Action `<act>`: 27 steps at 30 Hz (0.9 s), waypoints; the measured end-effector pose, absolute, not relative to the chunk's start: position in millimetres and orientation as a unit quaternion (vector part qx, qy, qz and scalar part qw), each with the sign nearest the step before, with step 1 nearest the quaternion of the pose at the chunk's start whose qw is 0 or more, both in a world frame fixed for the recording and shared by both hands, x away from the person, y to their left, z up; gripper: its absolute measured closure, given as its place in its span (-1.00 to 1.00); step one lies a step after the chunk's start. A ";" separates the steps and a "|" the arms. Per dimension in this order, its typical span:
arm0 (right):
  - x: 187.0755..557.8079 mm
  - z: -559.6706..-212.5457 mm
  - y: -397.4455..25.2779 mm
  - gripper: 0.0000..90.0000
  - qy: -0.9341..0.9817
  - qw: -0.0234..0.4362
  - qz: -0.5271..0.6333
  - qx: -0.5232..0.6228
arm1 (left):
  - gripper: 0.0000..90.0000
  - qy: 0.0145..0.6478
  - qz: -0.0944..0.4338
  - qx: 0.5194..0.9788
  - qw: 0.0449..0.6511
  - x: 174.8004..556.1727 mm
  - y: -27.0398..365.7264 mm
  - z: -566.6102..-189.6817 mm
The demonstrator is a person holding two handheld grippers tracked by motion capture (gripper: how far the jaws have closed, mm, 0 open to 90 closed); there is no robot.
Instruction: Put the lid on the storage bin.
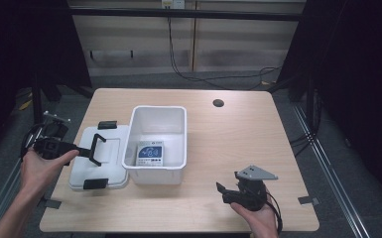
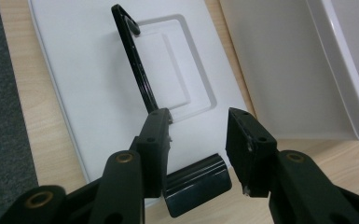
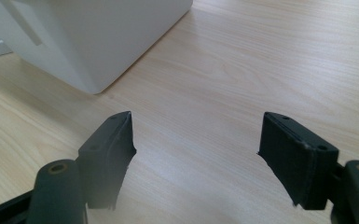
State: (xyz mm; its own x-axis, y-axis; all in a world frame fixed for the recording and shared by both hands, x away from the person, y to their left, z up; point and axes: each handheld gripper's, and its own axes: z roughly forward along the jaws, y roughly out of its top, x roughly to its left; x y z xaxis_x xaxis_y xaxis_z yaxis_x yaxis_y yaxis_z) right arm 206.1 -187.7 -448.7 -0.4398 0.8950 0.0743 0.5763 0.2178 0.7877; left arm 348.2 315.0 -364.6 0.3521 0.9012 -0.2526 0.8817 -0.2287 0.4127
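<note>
A wooden table (image 1: 228, 148) carries a white plastic box (image 1: 156, 141), open at the top, with its white lid (image 1: 110, 158) lying flat just to its left, the two touching or nearly so. A small printed packet (image 1: 150, 153) lies on the floor of the box, near its front wall. The lid has a black clip at its far edge (image 1: 107, 124) and another at its near edge (image 1: 95, 184).

The left gripper (image 1: 97, 148), held in the person's left hand (image 1: 44, 166), hangs over the lid, pointing toward the box. Its jaws stand apart with nothing between them. In the left gripper view the near clip (image 2: 196, 184) sits just below the gap between the jaws, and the recessed panel of the lid (image 2: 177, 70) lies beyond them; one side wall of the box (image 2: 284, 70) rises at the right.

The right gripper (image 1: 222, 193), held in the right hand (image 1: 258, 218), rests low at the front right of the table, well apart from the box. Its jaws are wide open and empty; in the right gripper view they frame bare table (image 3: 242, 70), with a lower corner of the box (image 3: 98, 42) ahead and to the left.
</note>
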 end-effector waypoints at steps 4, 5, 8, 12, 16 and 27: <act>206.0 -449.2 -186.7 -0.43 0.755 0.200 0.389 0.489 | 0.38 0.571 0.010 0.787 0.233 355.3 312.4 -367.1; 206.1 -449.4 -186.4 -0.43 0.756 0.200 0.388 0.488 | 0.40 0.579 0.010 0.783 0.227 360.7 310.4 -368.3; 205.9 -449.5 -186.1 -0.43 0.757 0.199 0.386 0.488 | 0.41 0.586 0.008 0.780 0.220 366.3 310.1 -369.2; 206.4 -450.2 -185.8 -0.43 0.758 0.198 0.385 0.488 | 0.44 0.597 0.006 0.775 0.207 375.6 309.8 -372.4; 206.6 -450.6 -185.2 -0.43 0.759 0.194 0.385 0.487 | 0.46 0.599 0.002 0.779 0.185 382.4 306.5 -377.6; 206.8 -451.6 -183.9 -0.43 0.764 0.190 0.382 0.485 | 0.46 0.622 -0.006 0.769 0.150 405.9 301.5 -392.2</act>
